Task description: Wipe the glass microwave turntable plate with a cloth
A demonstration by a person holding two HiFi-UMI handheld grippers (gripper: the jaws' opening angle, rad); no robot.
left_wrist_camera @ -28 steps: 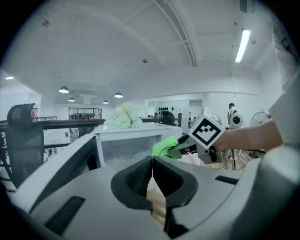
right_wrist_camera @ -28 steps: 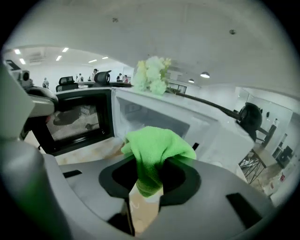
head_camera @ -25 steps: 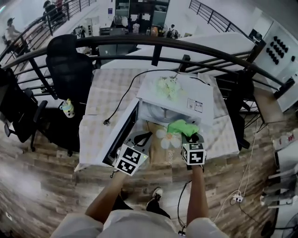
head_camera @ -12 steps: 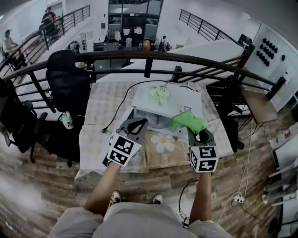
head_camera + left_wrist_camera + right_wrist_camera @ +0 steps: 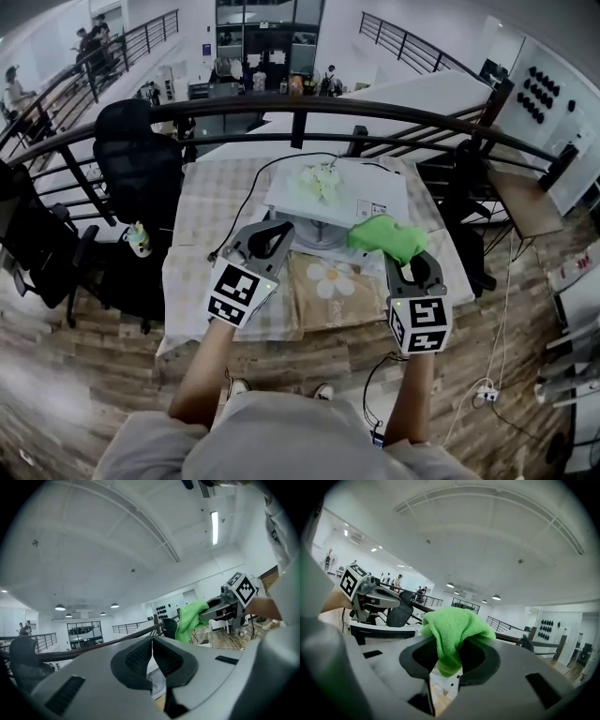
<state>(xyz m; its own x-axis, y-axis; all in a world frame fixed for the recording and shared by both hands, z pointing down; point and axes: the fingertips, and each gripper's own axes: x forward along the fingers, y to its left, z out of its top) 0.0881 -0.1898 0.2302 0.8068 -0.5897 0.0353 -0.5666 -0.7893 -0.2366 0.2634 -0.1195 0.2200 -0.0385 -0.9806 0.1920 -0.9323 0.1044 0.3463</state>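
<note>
The white microwave (image 5: 339, 199) stands on the checked table (image 5: 202, 202), its front facing me. A pale round shape (image 5: 314, 236) in its opening may be the glass plate; I cannot tell for sure. My left gripper (image 5: 278, 229) (image 5: 152, 641) is held up in front of the microwave's left side, shut with nothing between its pads. To the right my right gripper (image 5: 398, 255) (image 5: 449, 660) is shut on a bright green cloth (image 5: 385, 236) (image 5: 454, 629), also raised. Both gripper views point upward at the ceiling. The green cloth (image 5: 189, 619) also shows in the left gripper view.
A tan mat with a daisy print (image 5: 335, 278) lies in front of the microwave. Pale flowers (image 5: 319, 180) sit on its top and a black power cord (image 5: 246, 204) trails left. A black office chair (image 5: 141, 155) and a dark railing (image 5: 394, 111) border the table.
Both grippers have drawn back from the microwave's opening and risen toward me. The green cloth came out with the right gripper. My head view has tipped up a little.
</note>
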